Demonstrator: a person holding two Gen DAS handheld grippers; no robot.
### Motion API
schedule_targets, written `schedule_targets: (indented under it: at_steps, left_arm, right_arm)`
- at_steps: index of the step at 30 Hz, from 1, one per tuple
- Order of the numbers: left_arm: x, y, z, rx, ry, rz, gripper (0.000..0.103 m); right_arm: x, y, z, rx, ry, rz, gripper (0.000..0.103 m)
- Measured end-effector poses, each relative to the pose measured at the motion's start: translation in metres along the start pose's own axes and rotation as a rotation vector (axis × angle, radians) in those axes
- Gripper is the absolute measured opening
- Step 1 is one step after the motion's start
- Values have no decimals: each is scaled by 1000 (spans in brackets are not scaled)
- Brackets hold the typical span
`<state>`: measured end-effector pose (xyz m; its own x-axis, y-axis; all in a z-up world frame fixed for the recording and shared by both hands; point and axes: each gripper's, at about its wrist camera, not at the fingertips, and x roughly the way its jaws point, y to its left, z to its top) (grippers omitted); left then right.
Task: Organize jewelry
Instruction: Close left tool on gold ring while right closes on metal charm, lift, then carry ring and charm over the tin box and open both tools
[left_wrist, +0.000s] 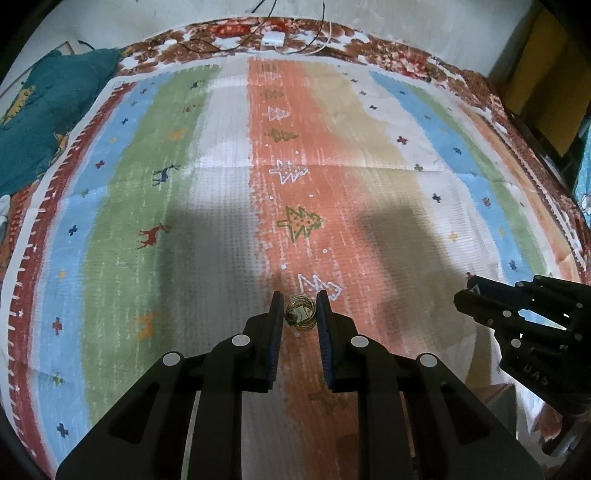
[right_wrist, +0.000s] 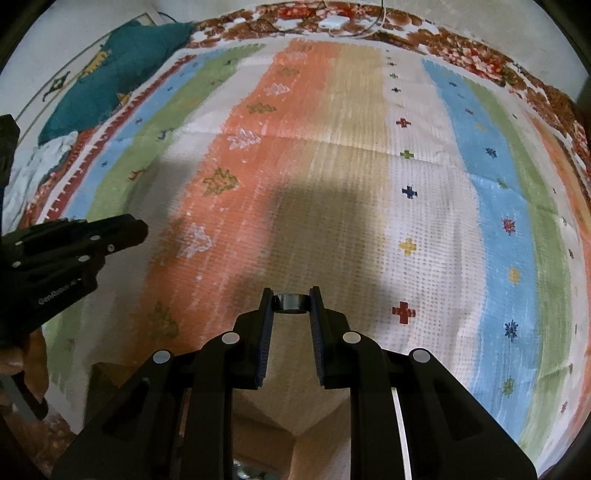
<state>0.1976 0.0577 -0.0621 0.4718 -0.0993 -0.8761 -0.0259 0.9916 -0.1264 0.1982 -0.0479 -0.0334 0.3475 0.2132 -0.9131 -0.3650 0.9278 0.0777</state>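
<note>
My left gripper (left_wrist: 300, 300) is shut on a bundle of thin gold bangles (left_wrist: 301, 314), held between its fingertips above the striped mat (left_wrist: 221, 192). My right gripper (right_wrist: 291, 295) is shut on a dark ring-shaped bangle (right_wrist: 291, 303), held level between its fingertips. The right gripper also shows at the right edge of the left wrist view (left_wrist: 517, 314). The left gripper shows at the left edge of the right wrist view (right_wrist: 74, 247). An open cardboard box (right_wrist: 295, 424) lies under the right gripper, with shiny items just visible at its bottom.
The striped mat with tree and deer prints covers a floral bedsheet (left_wrist: 406, 62). A teal cushion (left_wrist: 48, 110) lies at the far left. A white charger with cables (left_wrist: 273, 38) lies at the far edge. Dark furniture (left_wrist: 546, 92) stands at the right.
</note>
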Motion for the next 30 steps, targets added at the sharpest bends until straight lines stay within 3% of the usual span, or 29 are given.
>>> schedule_targets:
  at_steps: [19,30]
  left_arm:
    - [-59,-18,-26,-3,-94,-76,17]
    - [-74,-31,-42,23,-119,-91,17]
  right_arm:
    - [-46,7,-22,-21,-97,59,20]
    - [-68,12,-40,-32,-137,44,20]
